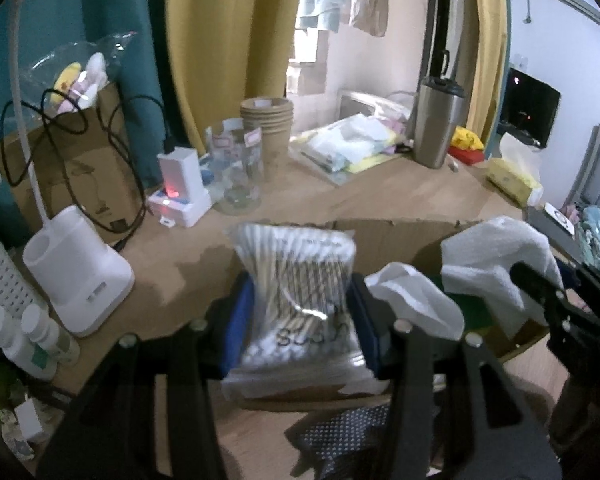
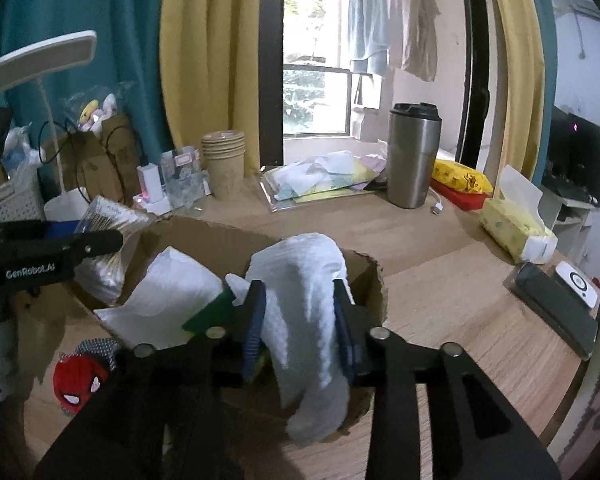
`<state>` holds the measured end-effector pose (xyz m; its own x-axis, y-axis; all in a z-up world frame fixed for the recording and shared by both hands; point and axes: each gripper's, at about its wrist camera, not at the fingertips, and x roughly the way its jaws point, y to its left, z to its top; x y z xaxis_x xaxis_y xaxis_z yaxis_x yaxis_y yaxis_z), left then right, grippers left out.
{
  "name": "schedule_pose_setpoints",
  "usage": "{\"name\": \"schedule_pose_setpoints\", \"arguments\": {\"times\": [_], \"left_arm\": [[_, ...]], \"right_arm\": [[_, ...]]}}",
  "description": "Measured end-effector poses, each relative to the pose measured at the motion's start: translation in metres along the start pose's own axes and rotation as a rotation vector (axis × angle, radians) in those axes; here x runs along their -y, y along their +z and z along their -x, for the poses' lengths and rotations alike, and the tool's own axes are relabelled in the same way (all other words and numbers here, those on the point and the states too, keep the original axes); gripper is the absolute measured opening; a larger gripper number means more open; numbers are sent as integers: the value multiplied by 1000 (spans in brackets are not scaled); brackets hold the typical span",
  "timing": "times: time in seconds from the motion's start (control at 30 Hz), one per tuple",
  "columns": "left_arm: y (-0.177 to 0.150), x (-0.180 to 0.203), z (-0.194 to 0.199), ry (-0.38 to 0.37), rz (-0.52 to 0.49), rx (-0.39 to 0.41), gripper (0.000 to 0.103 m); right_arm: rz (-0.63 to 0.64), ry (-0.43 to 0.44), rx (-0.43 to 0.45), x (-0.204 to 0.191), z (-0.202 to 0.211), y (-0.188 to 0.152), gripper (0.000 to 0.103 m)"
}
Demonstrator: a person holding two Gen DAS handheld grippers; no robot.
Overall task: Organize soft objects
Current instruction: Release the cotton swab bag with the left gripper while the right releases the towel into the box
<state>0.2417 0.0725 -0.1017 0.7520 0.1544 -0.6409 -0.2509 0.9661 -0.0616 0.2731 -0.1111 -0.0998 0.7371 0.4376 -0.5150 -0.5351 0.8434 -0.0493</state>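
Observation:
My left gripper (image 1: pixel 300 312) is shut on a clear bag of cotton swabs (image 1: pixel 296 280), held above the near edge of an open cardboard box (image 1: pixel 400 236). The bag also shows in the right wrist view (image 2: pixel 108 220). My right gripper (image 2: pixel 300 320) is shut on a white soft cloth (image 2: pixel 308 320), which drapes over the box (image 2: pixel 364 280). A white folded sheet (image 2: pixel 168 292) and a green item (image 2: pixel 212 312) lie in the box. The right gripper shows in the left wrist view (image 1: pixel 572 304) beside the cloth (image 1: pixel 496 256).
A Spider-Man plush (image 2: pixel 80 380) and dotted cloth (image 1: pixel 340 436) lie on the wooden table (image 2: pixel 460 300) near me. Behind stand a steel tumbler (image 2: pixel 412 156), paper cups (image 2: pixel 224 164), a tissue pack (image 2: pixel 516 224), a white lamp base (image 1: pixel 76 272) and pill bottles (image 1: pixel 28 336).

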Motion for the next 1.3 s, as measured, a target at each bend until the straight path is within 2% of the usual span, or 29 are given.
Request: {"name": "schedule_pose_setpoints", "arguments": {"times": [0.1, 0.2, 0.27, 0.3, 0.67, 1.03, 1.13, 1.3], "left_arm": [[0, -1, 3, 11, 8, 10, 52], [0, -2, 7, 21, 16, 13, 57], [0, -2, 10, 17, 18, 19, 71], [0, -2, 14, 10, 18, 28, 73], [-3, -7, 45, -10, 33, 84, 73], [-11, -10, 79, -31, 44, 126, 73], [-13, -12, 86, -34, 46, 139, 73], [-17, -13, 88, -36, 50, 142, 73]], "right_arm": [[-6, 11, 5, -1, 3, -1, 49], [-11, 9, 5, -1, 6, -1, 49], [-14, 4, 8, -1, 9, -1, 50], [-16, 1, 13, -1, 12, -1, 50], [-22, -24, 44, -3, 37, 1, 55], [-13, -48, 78, -7, 65, -2, 55], [-36, -85, 110, 3, 71, -4, 55], [-84, -110, 97, 21, 67, -9, 53]]}}
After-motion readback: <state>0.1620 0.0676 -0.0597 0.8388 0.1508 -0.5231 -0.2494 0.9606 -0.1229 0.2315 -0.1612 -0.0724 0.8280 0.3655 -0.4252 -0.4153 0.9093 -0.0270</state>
